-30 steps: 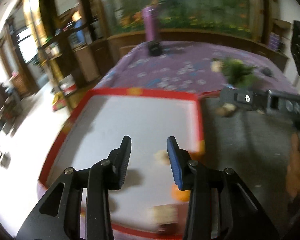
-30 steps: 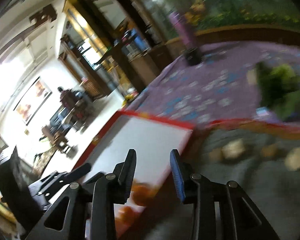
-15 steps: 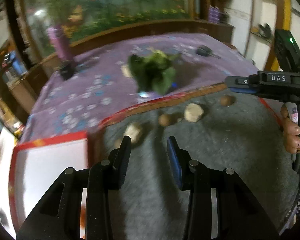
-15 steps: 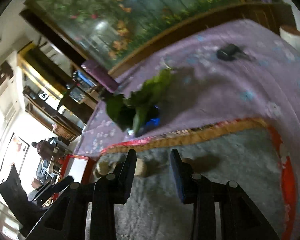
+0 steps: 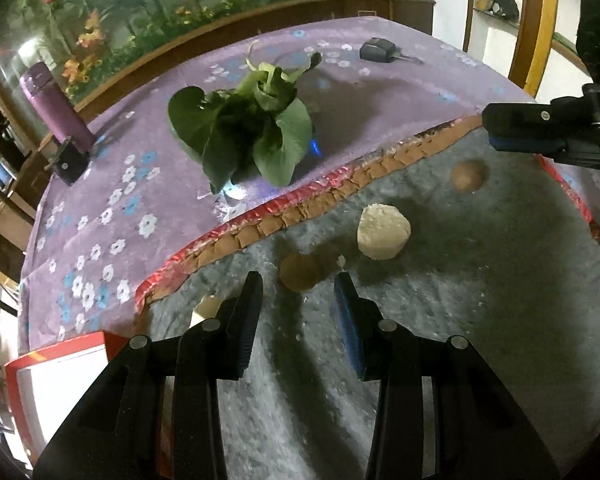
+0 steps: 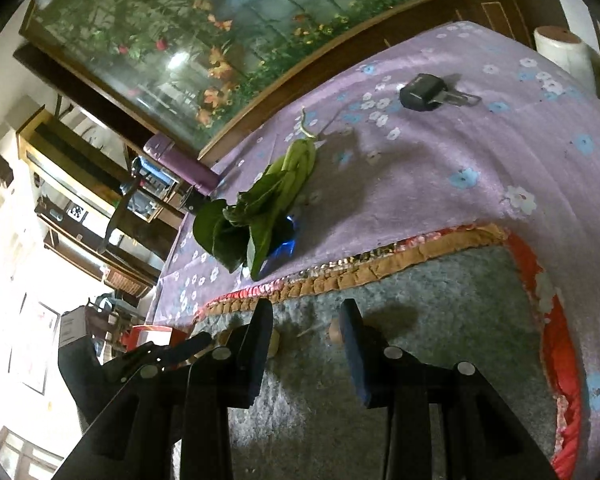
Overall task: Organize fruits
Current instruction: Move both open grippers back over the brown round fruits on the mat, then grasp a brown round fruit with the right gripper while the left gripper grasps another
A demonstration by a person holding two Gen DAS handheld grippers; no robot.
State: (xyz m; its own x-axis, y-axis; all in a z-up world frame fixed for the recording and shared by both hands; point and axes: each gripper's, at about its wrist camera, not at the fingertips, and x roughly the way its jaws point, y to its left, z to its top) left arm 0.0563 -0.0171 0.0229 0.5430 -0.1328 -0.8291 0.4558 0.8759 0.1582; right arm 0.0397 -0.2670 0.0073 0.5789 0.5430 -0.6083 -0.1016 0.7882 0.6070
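Several small fruits lie on a grey mat [image 5: 440, 360]. A brown round fruit [image 5: 300, 277] sits just beyond the tips of my left gripper [image 5: 299, 309], which is open and holds nothing. A pale cream fruit [image 5: 384, 233] lies to its right, another brown one [image 5: 467, 175] lies farther right, and a pale piece [image 5: 204, 308] peeks from behind the left finger. My right gripper [image 6: 306, 320] is open and empty above the mat [image 6: 420, 320]. A small brown fruit [image 6: 333, 332] shows partly behind its right finger. The right gripper [image 5: 540, 130] also shows at the left wrist view's right edge.
A red-rimmed white tray [image 5: 40, 376] lies left of the mat. On the purple flowered cloth [image 5: 112, 184] beyond are a bunch of leafy greens [image 5: 244, 136], a purple bottle [image 5: 56, 108] and a car key [image 5: 378, 51]. A paper roll [image 6: 564, 52] stands at the far right.
Both grippers have swung right, from over the white tray to over the grey mat with the loose fruits. Their jaws keep the same gap, and nothing has been picked up.
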